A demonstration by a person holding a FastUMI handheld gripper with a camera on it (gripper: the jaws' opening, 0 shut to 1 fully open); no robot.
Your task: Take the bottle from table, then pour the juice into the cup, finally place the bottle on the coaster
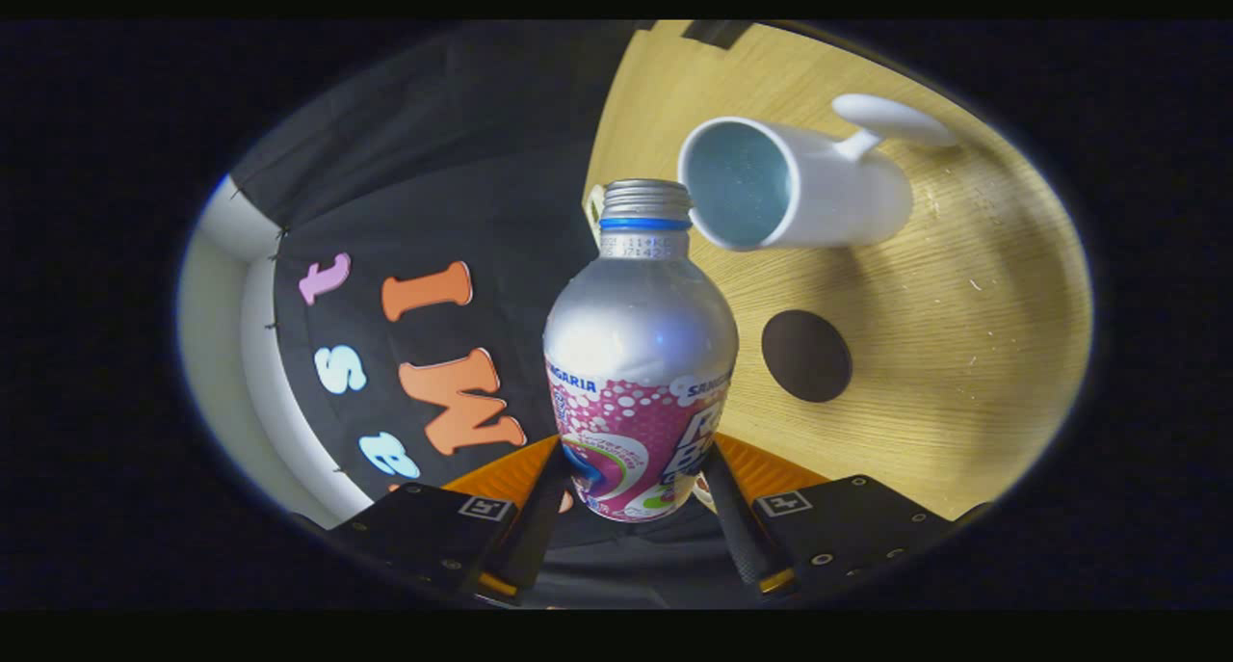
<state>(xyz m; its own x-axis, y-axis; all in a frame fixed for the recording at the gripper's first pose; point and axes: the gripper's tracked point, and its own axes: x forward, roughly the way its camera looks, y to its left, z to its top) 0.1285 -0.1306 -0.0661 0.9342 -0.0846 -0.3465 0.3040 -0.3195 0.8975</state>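
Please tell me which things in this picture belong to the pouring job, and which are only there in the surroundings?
Belong to the job:
bottle, clamped between the jaws of the gripper
white cup on the table beyond the bottle
dark round coaster beside the bottle

Only there:
wooden table
black cloth wall

The gripper (638,493) is rolled sideways, its jaws closed against the bottle (641,354), 1 each side.

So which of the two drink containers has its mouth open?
The white handled cup on the wooden table is open; the silver bottle between the gripper fingers keeps its screw cap on.
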